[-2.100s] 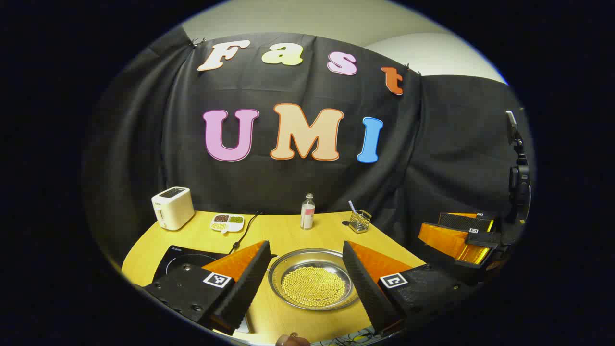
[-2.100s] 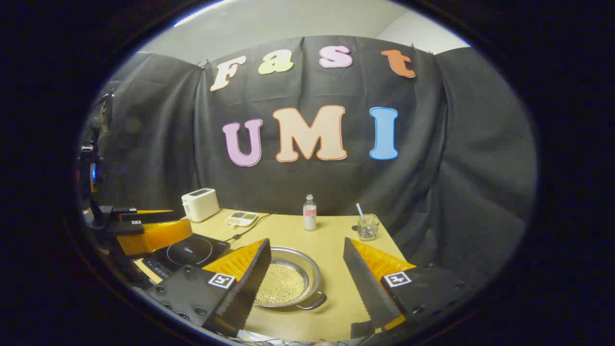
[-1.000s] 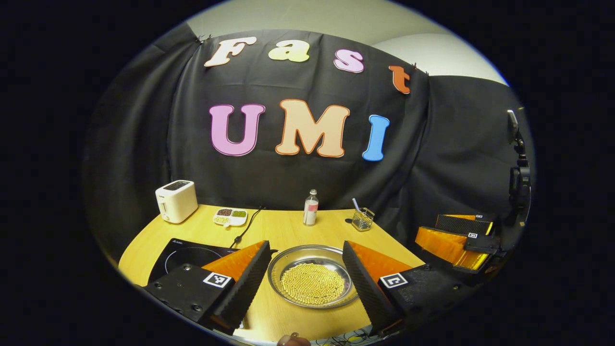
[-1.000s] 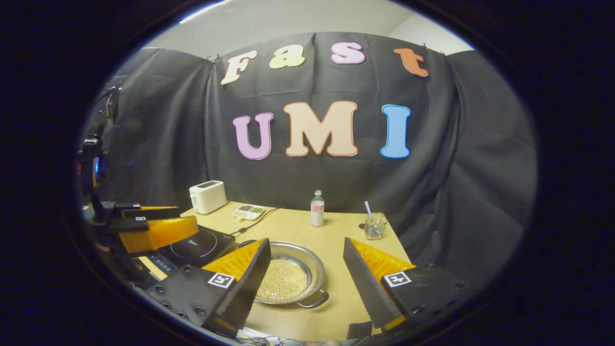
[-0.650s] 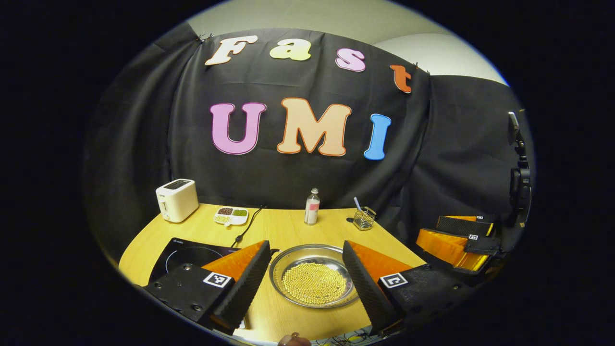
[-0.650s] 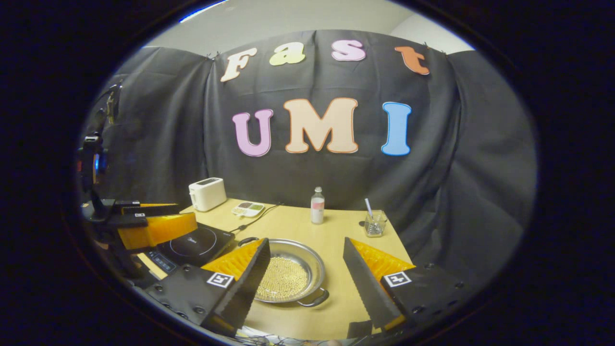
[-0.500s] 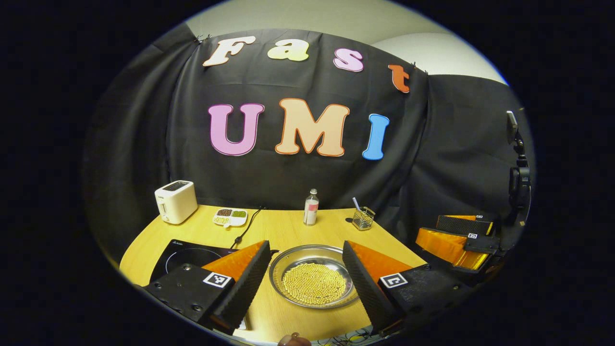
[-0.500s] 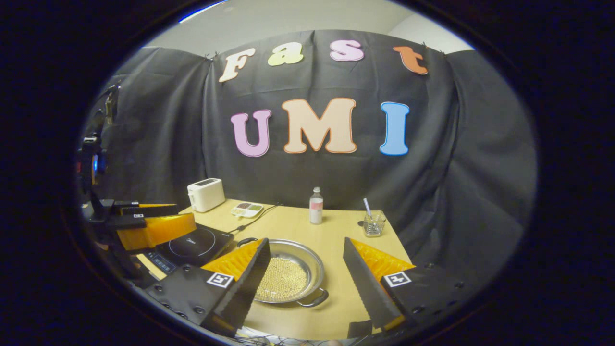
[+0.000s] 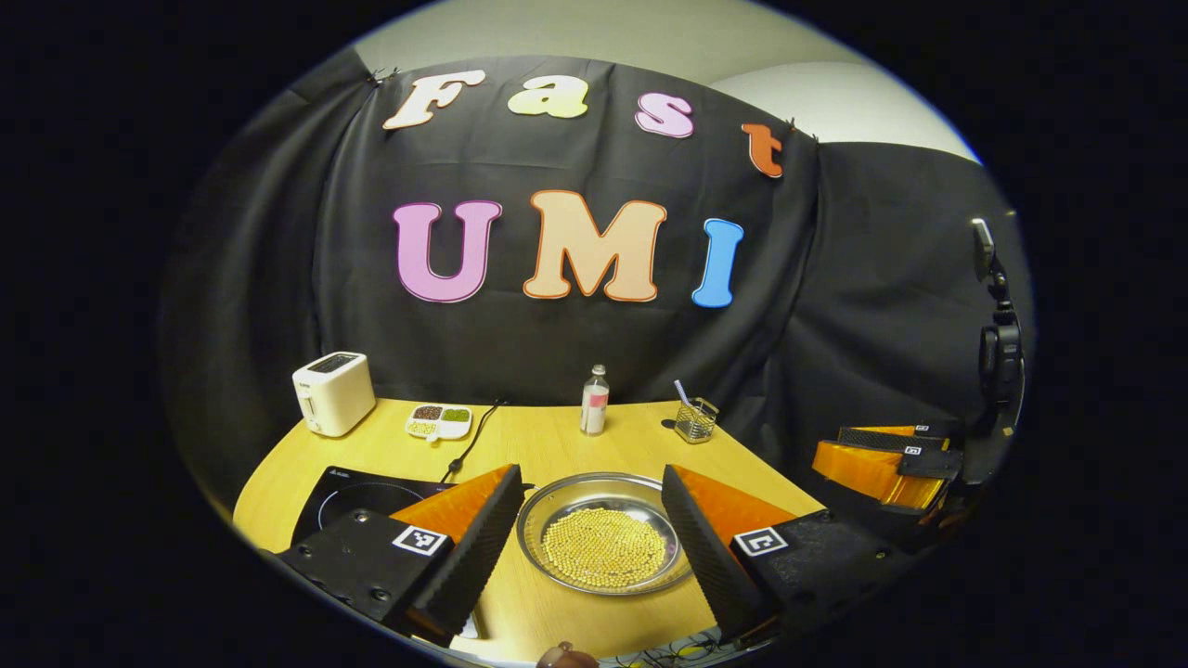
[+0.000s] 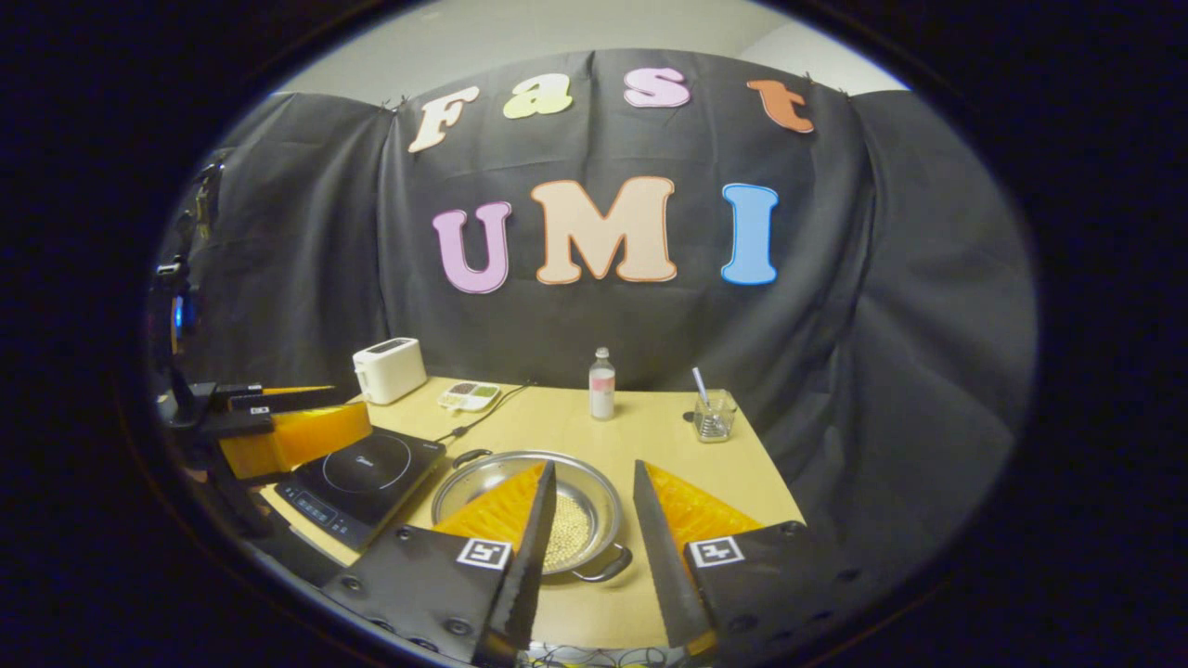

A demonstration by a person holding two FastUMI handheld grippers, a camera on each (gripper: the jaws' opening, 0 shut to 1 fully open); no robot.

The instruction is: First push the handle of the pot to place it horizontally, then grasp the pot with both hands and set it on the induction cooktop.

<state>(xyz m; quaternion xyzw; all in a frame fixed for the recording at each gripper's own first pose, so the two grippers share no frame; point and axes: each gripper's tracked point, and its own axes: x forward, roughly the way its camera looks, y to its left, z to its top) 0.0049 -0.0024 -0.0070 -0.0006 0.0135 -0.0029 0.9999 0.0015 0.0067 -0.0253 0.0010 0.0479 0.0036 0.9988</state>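
Staged kitchen booth: black cloth wall point(image 10: 306, 278), wooden table point(image 10: 650, 436), induction cooktop point(image 10: 367, 468), toaster point(image 10: 390, 369).

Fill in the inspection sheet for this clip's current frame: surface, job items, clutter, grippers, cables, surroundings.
Surface: wooden table.
Job items: steel pot holding yellow beads, on the table; near handle points toward the camera; cooktop bare beside it.
Clutter: toaster, snack tray, bottle, glass with straw.
Grippers: left gripper open above the pot; right gripper narrower, open, near the handle.
Cables: black cord toward the cooktop.
Surroundings: black cloth wall.
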